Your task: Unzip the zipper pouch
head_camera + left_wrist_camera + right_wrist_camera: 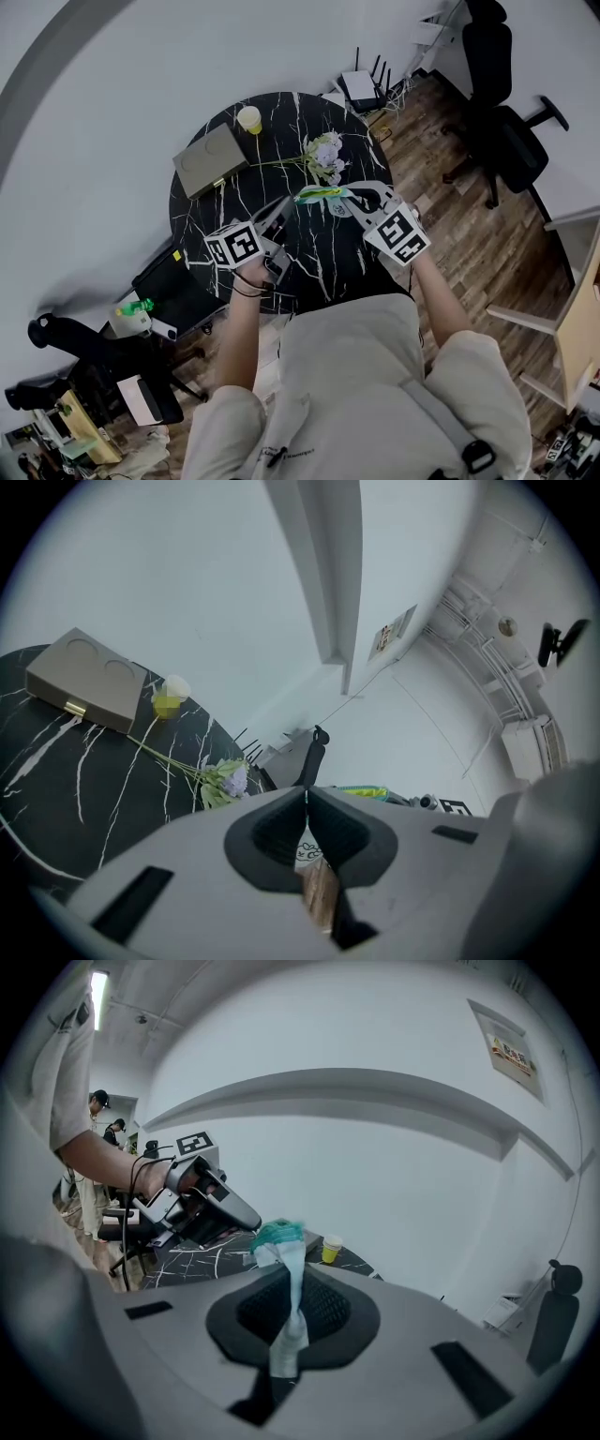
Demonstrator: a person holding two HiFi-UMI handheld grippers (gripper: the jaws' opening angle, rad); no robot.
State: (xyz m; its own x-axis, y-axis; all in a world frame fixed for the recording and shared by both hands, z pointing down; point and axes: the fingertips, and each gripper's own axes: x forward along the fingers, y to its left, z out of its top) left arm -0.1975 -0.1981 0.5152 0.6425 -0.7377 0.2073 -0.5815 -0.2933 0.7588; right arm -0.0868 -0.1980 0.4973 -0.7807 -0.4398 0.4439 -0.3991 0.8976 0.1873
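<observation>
The zipper pouch (322, 194), white with a green-and-yellow edge, hangs in the air over the black marble table (309, 262), stretched between my two grippers. My right gripper (345, 199) is shut on one end: a strip of the white pouch (291, 1307) runs up through its jaws (292, 1283) to a bunched green end (277, 1232). My left gripper (289, 204) meets the opposite end, and its jaws (307, 794) are pressed together on a thin bit of it. White printed fabric (309, 853) shows below them. I cannot make out the zipper pull.
On the table lie a tan box (210, 159), a yellow cup (249, 119) and a flower sprig (323, 157). A router (361, 89) sits on the wood floor beyond, with a black office chair (502, 112) at right. People stand far left in the right gripper view.
</observation>
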